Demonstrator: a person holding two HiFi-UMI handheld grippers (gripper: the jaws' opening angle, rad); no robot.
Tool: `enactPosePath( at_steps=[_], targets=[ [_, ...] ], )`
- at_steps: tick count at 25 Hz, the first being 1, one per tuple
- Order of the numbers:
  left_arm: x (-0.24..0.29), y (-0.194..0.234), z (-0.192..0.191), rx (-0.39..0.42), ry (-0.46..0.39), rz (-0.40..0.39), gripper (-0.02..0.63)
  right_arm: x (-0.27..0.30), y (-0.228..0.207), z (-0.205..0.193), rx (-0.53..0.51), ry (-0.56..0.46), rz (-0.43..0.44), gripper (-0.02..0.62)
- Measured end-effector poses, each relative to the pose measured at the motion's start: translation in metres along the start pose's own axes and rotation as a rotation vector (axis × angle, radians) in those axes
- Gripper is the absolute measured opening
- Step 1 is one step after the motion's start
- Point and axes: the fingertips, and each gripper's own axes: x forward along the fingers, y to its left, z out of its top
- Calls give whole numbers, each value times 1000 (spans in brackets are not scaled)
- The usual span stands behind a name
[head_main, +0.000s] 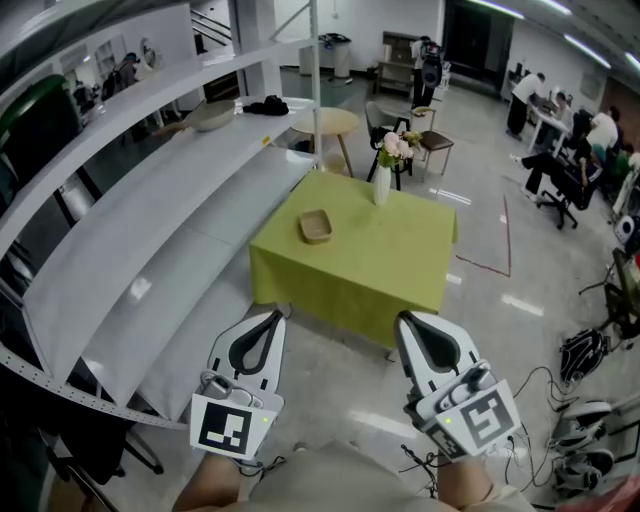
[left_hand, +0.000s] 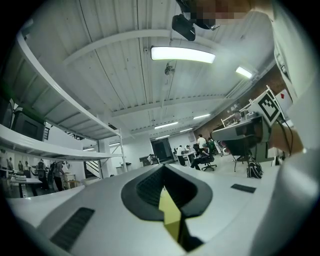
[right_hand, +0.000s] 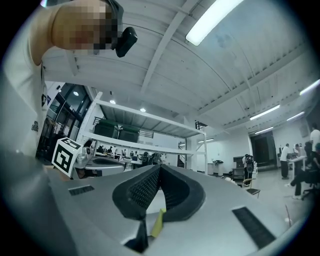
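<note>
Both claws idle, held low and close in front of me; left gripper (head_main: 274, 318) has its jaws together, tips meeting, nothing between them; the left gripper view confirms it, pads closed on air; right gripper (head_main: 406, 321) is the same, jaws pressed together and empty.

Nearest thing is the table (head_main: 372, 262) under a yellow-green cloth, ahead of both claws and apart from them; neither touches it; near corner sits between the two jaw tips in the head view. A yellow-green sliver shows through the slot behind the tips in both gripper views; I read that as the cloth.

On the cloth: a shallow woven tray (head_main: 315, 226) towards the left side, looks empty as far as I can tell; a white vase (head_main: 382, 186) with pale flowers at the far edge, upright, well apart from the tray.

My read of the step: approach only; no reach begun, no contact. Any pick off that table calls for closing the gap first, then parting the jaws before coming down; the tray is low, so a grip on its rim looks the likelier hold; the vase is tall and narrow, so it could tip if nudged.

White shelving (head_main: 170, 255) runs along the left, close to the left claw's side; worth keeping clear of it.
</note>
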Motion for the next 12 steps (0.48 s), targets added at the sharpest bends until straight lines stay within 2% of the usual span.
enactPosePath(
  at_steps=[12],
  targets=[
    [22, -47, -7, 26, 46, 3, 6, -38, -35, -21, 28, 23, 1, 6]
  ],
)
